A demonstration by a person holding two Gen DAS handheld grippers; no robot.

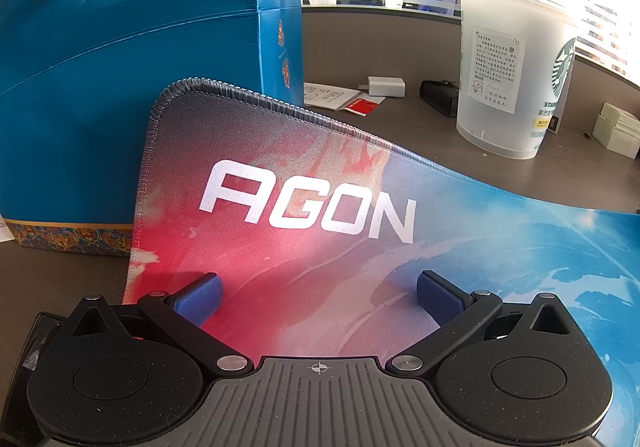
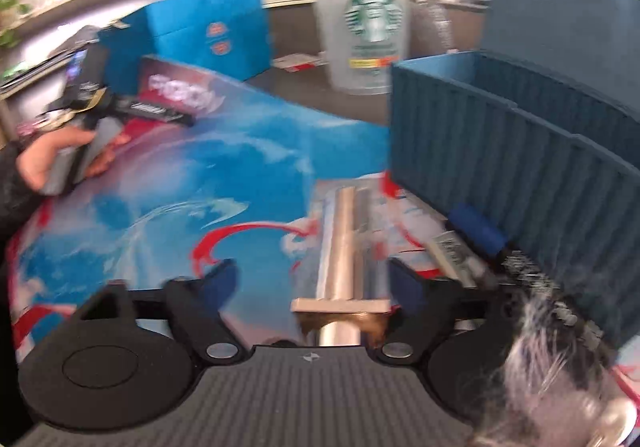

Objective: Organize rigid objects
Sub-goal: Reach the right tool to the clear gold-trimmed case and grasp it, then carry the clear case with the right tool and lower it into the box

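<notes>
In the right wrist view my right gripper (image 2: 316, 283) is open over the colourful mat (image 2: 160, 187). A silver and gold metal tool (image 2: 342, 247) lies on the mat between its fingers, untouched as far as I can tell. A blue ribbed organizer bin (image 2: 520, 151) stands just to the right, with a blue-capped marker (image 2: 476, 231) and a fluffy grey thing (image 2: 552, 327) lying along its base. My left gripper (image 1: 318, 297) is open and empty over the AGON mat (image 1: 320, 231). It also shows in the right wrist view (image 2: 100, 115), held in a hand. The view is blurred.
A blue gift bag (image 1: 120, 67) stands behind the mat's curled-up far edge. A Starbucks cup (image 1: 516, 67) stands at the back right, with a white charger (image 1: 386, 86), a black object (image 1: 440, 95), papers (image 1: 340, 97) and a white box (image 1: 616, 131) on the desk.
</notes>
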